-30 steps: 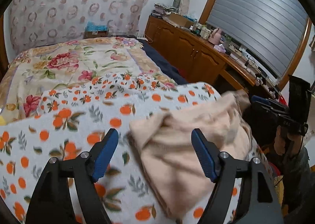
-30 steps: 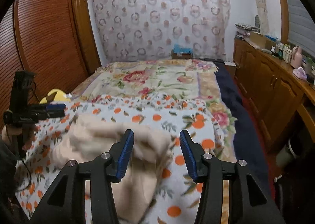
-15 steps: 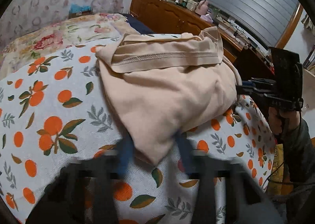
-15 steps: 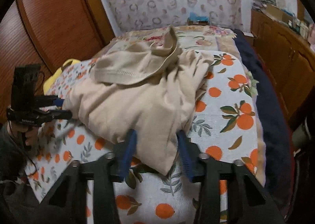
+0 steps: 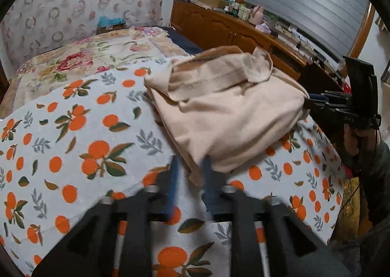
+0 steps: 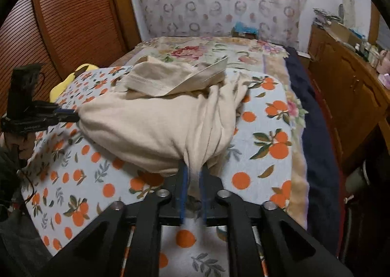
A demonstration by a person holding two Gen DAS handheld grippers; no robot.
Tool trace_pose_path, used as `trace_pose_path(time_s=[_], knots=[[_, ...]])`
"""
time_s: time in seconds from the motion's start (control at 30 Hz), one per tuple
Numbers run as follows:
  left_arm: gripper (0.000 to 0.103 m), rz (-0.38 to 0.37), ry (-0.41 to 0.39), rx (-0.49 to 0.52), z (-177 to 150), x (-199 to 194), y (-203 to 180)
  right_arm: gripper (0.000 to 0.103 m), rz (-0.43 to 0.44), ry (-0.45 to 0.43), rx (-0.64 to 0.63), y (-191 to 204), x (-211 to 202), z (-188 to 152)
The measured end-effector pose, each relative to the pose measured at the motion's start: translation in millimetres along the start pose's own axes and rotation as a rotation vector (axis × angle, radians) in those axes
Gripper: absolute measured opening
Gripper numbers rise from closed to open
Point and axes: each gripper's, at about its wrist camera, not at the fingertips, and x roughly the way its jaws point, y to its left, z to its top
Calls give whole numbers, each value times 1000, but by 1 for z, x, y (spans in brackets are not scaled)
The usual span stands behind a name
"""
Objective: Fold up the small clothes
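A beige garment lies bunched on the orange-print sheet of the bed, stretched between my two grippers. My left gripper is shut on its near corner. My right gripper is shut on the opposite corner of the garment, where the cloth gathers into folds. Each gripper also shows in the other's view: the right gripper at the garment's far edge, the left gripper at its left edge. A hemmed flap lies folded over the top.
A floral quilt covers the far half of the bed. A wooden cabinet with clutter on top runs along the right side. A slatted wooden wardrobe stands on the left. A yellow item lies by the bed's left edge.
Both grippers went from open above the garment to shut on its opposite corners. The garment now lies spread and pulled between them.
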Motion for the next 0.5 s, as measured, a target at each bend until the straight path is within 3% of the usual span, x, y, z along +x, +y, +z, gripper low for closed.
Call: trace_pose_path(time_s=[0.07,0.13,0.33,0.5], knots=[[49,2,-26,1,6,-4,4,42,-16,-37,-6,-8,-5,14],[61,11,-31,9,14,-2,6,50,-46,-54,-32,-13,0,28],[64,50,14,49,43,32,14,50,-61,-26,-141,-14,44,66],[64,59,74,48,56,65,26,49,31,-17,-189,-19,75,85]])
